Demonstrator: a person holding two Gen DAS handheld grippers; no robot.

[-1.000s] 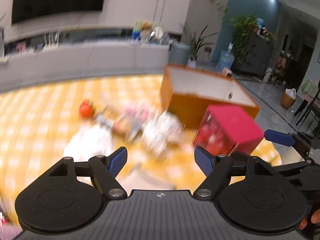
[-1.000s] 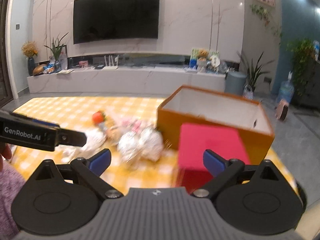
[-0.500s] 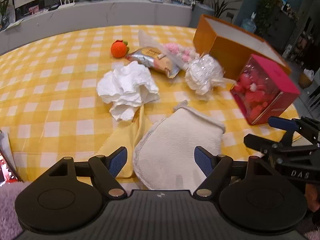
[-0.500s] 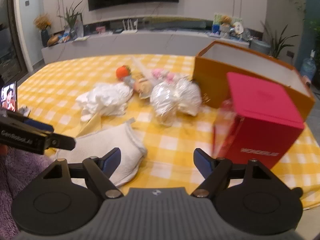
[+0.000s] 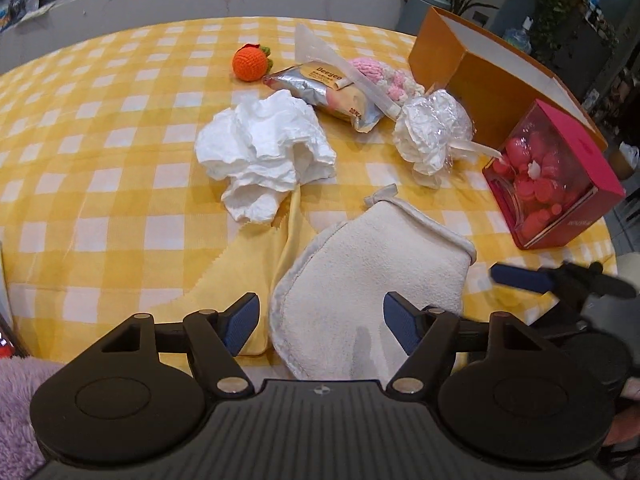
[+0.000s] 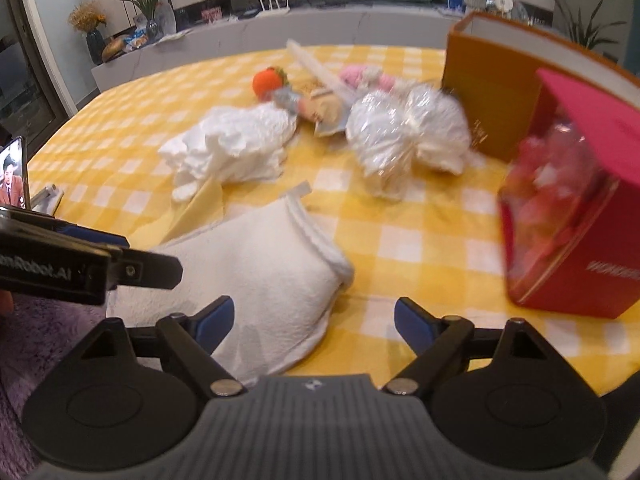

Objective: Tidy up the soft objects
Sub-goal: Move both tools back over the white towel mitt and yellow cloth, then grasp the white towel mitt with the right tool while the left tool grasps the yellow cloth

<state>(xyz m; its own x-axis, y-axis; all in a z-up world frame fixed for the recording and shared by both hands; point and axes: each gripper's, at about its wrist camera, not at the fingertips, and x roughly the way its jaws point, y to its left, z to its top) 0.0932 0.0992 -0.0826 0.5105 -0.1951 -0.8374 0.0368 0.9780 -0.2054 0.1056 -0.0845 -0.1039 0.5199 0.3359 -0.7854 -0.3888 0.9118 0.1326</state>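
- Both claws have dropped in closer since half a second ago, so the white terry mitt (image 5: 372, 280) now fills more of each view and sits nearer the fingers.
- Left claw (image 5: 320, 322) hangs wide open over the mitt's near end, gripping nothing. Right claw (image 6: 312, 320) is wide open and empty too, just off the mitt's right side.
- Progress looks like basically zero: the orange box (image 5: 480, 68) shows no soft stuff inside that I can see, and the crumpled tissue (image 5: 268, 152), yellow cloth (image 5: 248, 268), crochet orange (image 5: 250, 63), pink knit thing (image 5: 380, 74) and wrapped white bundle (image 5: 434, 130) all lie loose on the checkered surface (image 5: 100, 160).
- Mitt lies flat at the near edge, long axis running near-left to far-right, its hemmed cuff with the little loop pointing toward the red box (image 5: 556, 176).
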